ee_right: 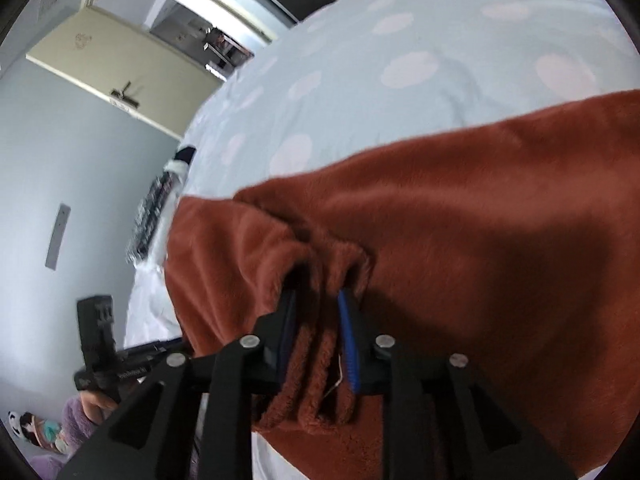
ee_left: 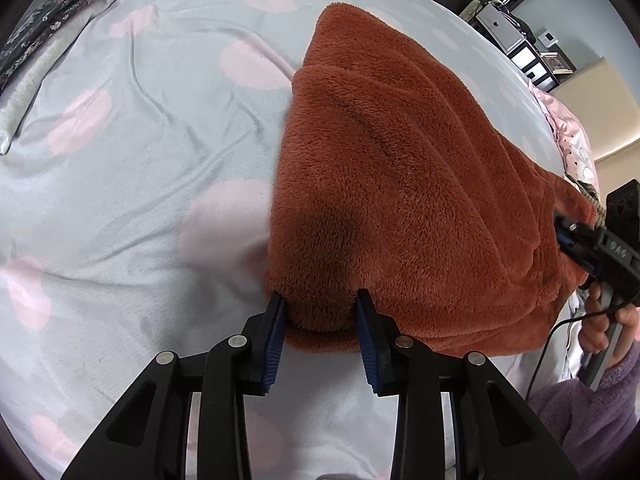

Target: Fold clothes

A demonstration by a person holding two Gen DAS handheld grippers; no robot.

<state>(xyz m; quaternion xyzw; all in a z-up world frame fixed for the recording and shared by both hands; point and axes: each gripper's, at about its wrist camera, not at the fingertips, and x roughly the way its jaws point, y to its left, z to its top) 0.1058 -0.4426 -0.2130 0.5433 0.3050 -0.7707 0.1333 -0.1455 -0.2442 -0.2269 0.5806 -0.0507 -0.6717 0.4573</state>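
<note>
— Counting first: one rust-brown fleece garment (ee_left: pixel 400 184), two tongs, one bedsheet. My left gripper (ee_left: pixel 320 312) has the garment's near corner between its blue ribbed pads (ee_left: pixel 276 344); the plush pile bulges between them, so I read that as a grip on the fleece.

— And the right one?

— My right gripper (ee_right: pixel 318 312) is clamped on a bunched edge of the same garment (ee_right: pixel 460 220). I count about three thick folds squeezed between its pads, with a thin white thread hanging just below them.

— Where does the cloth lie?

— Ahead of both tongs, spread in a rough wedge over the pale blue sheet (ee_left: pixel 140 140), which is smooth, creased and dotted with pink ovals. From the left gripper the fabric runs away and to the right, toward the other gripper (ee_left: pixel 580 240), held by a hand (ee_left: pixel 608 324) in a fuzzy lilac sleeve (ee_left: pixel 592 412).

— Anything else?

— One dark floral folded cloth (ee_left: pixel 44 36) lies far off to the left of my left gripper, at the sheet's edge.
</note>
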